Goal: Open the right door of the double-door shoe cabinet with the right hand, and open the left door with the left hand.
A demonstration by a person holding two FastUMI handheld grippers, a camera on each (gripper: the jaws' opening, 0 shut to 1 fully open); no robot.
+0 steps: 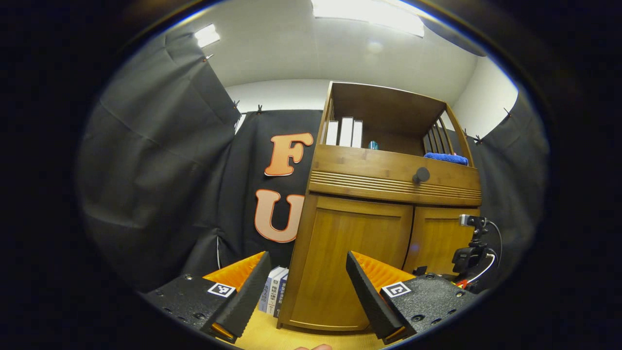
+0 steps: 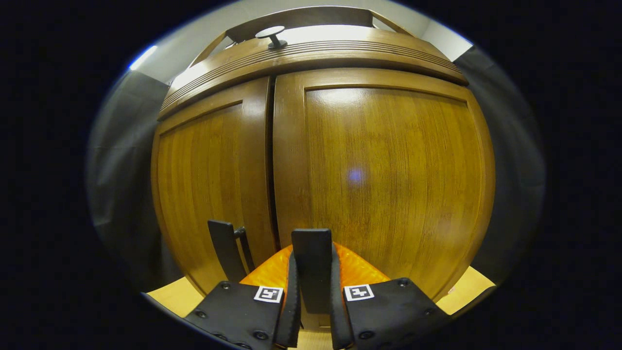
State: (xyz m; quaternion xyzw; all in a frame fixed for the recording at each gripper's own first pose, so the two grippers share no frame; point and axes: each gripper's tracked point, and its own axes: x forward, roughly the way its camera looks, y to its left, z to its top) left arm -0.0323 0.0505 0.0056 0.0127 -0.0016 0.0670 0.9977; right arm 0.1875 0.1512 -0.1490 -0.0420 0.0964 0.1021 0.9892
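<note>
In a booth walled with black cloth, a tall wooden shoe cabinet (image 1: 384,209) stands on a yellow floor — every place below is given from it. Its two lower doors are both closed, meeting at a vertical seam down the middle; above them runs a ribbed drawer front with a round dark knob (image 1: 421,175), and above that an open shelf with white books and a blue cloth. The right door (image 2: 388,180) is a tall upright panel, long axis vertical, facing straight out at the right gripper (image 2: 312,301). Low on this door, just right of the seam, sits its black handle (image 2: 312,267), a flat upright bar, also vertical. The right gripper has its fingers closed narrow around that bar, one pad pressing each side. The left door (image 2: 214,189) carries a matching handle (image 2: 226,250) just left of the seam, untouched. The left gripper (image 1: 303,291) hangs well back in front of the cabinet's left half, fingers spread wide and holding nothing — the right hand is clearly nearer. The door would likely swing outward about its outer edge.
</note>
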